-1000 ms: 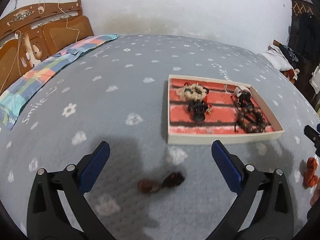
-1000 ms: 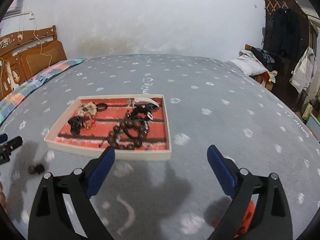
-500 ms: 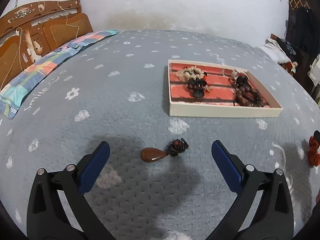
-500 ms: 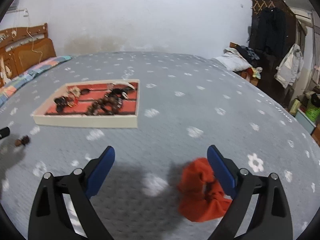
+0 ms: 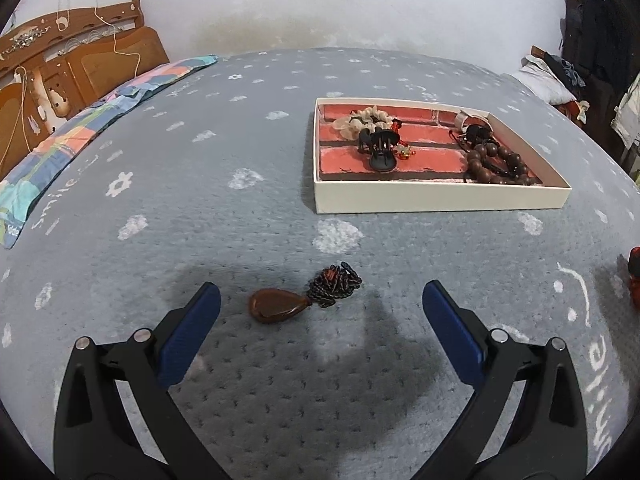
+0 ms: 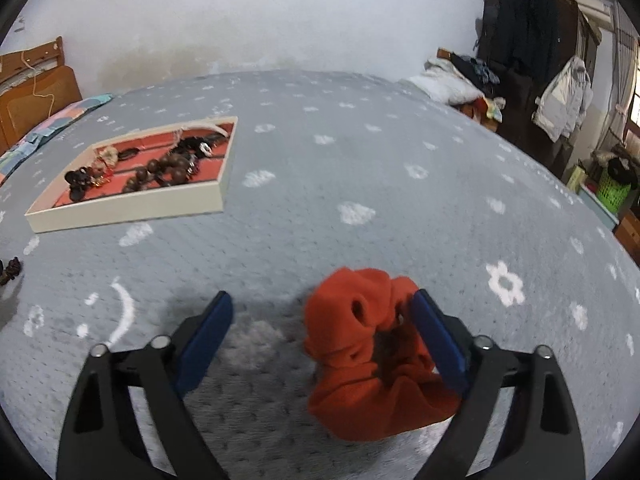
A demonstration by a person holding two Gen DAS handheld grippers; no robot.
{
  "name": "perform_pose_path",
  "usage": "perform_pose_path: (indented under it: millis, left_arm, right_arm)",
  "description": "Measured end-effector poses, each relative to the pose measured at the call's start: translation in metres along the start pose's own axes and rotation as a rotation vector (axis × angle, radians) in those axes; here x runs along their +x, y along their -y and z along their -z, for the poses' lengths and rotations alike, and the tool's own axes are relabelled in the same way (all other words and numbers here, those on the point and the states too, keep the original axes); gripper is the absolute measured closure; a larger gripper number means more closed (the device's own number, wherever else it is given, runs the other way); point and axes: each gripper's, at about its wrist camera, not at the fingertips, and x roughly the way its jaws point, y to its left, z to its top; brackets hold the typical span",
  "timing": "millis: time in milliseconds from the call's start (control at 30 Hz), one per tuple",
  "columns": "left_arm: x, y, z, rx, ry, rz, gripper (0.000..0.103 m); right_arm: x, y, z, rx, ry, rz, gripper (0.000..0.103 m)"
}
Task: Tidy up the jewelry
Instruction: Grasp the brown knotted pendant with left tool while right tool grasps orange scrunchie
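A cream tray (image 5: 440,201) with a red brick-pattern lining lies on the grey bed cover and holds hair clips, a pale scrunchie and a brown bead bracelet (image 5: 496,164); it also shows in the right wrist view (image 6: 128,212). A brown teardrop pendant on a dark bead cord (image 5: 280,305) lies between the open fingers of my left gripper (image 5: 320,304). An orange scrunchie (image 6: 372,360) lies between the open fingers of my right gripper (image 6: 322,312), against the right finger. Both grippers are low over the cover.
A wooden headboard (image 5: 60,76) and a patchwork pillow (image 5: 60,148) are at the far left. A dark wardrobe with hanging clothes (image 6: 532,52) and a green basket (image 6: 612,192) stand off the bed's right side.
Both grippers have come down towards the cover. The left one closed in on the pendant. The right one swung right from the tray and now straddles the orange scrunchie.
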Motion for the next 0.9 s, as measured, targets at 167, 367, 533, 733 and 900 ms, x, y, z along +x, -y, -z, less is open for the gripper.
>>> perform_pose_path:
  millis: [167, 367, 533, 733, 900]
  left_arm:
    - [0.011, 0.003, -0.002, 0.014, -0.019, 0.005, 0.019]
    - [0.026, 0.005, -0.008, 0.025, -0.055, 0.02, 0.038]
    - [0.037, 0.003, -0.011, 0.012, -0.086, 0.036, 0.044]
    - [0.049, 0.0, -0.011, -0.002, -0.124, 0.062, 0.07]
    - [0.048, 0.001, -0.011, 0.0, -0.116, 0.061, 0.074]
  right_arm:
    - [0.011, 0.002, 0.001, 0.023, -0.038, -0.005, 0.026]
    - [0.02, -0.002, 0.002, 0.01, -0.068, -0.008, 0.039]
    - [0.025, -0.002, 0.001, 0.011, -0.083, -0.01, 0.047]
    - [0.029, -0.002, 0.001, 0.015, -0.097, -0.007, 0.058]
    - [0.029, 0.0, 0.001, 0.026, -0.097, -0.004, 0.074]
